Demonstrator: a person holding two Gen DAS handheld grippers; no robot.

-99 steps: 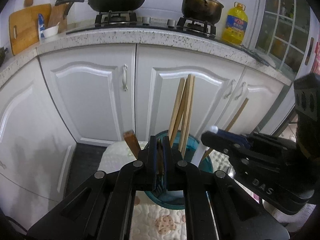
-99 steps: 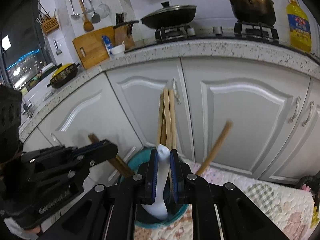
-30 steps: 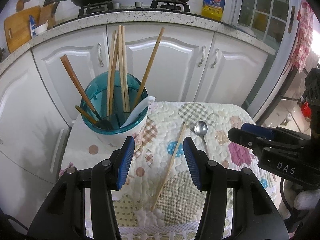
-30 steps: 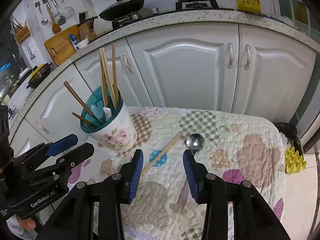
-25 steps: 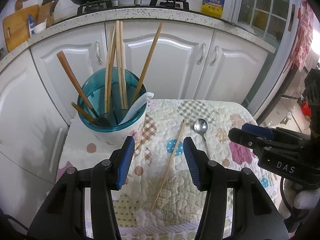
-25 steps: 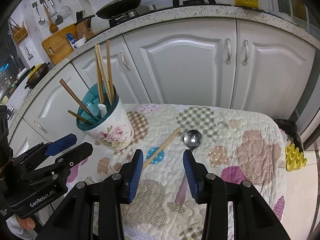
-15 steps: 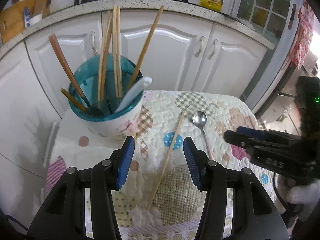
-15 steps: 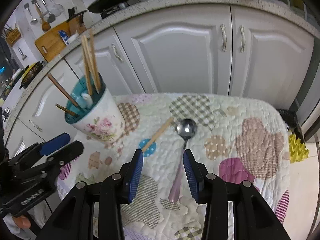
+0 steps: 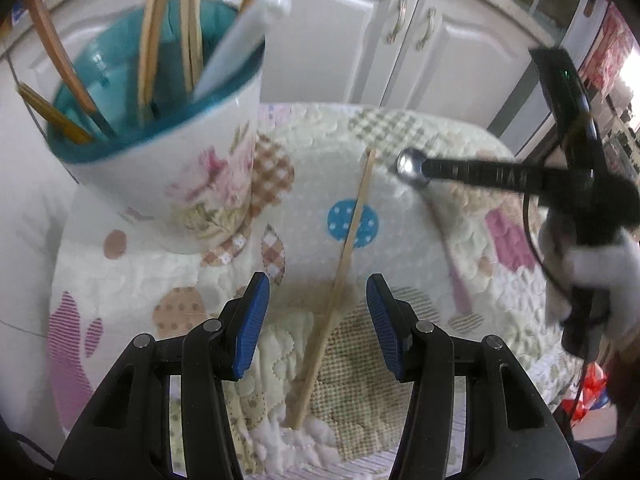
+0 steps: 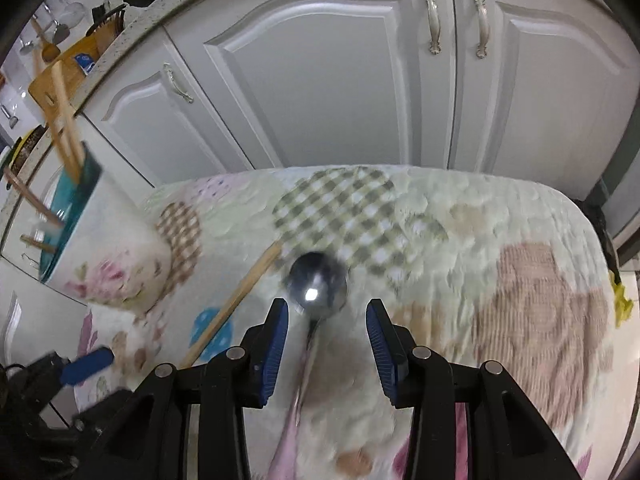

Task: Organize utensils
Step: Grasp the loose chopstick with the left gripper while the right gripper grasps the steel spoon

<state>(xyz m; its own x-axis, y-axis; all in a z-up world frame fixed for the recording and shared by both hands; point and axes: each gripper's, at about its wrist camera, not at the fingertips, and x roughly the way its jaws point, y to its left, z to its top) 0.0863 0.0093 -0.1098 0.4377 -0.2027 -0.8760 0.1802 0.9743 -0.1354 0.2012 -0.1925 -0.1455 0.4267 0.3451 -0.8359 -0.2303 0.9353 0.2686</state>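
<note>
A floral cup with a teal inside (image 9: 168, 168) stands at the left of the quilted mat (image 9: 400, 264) and holds several chopsticks and a white spoon (image 9: 236, 52). One wooden chopstick (image 9: 340, 272) lies on the mat; my open left gripper (image 9: 318, 320) is low over its near half, one finger on each side. A metal spoon (image 10: 318, 284) with a pink handle lies on the mat; my open right gripper (image 10: 326, 340) straddles its neck just behind the bowl. The cup also shows in the right wrist view (image 10: 108, 256), as does the chopstick (image 10: 236, 304).
White cabinet doors (image 10: 360, 80) stand right behind the mat. The mat's right edge drops off near a yellow object (image 10: 622, 300). My right gripper's body (image 9: 520, 176) reaches in over the mat's right side in the left wrist view.
Both grippers have come down close to the mat, still open: the left over the loose chopstick, the right over the metal spoon. Earlier they let go of utensils in the cup.
</note>
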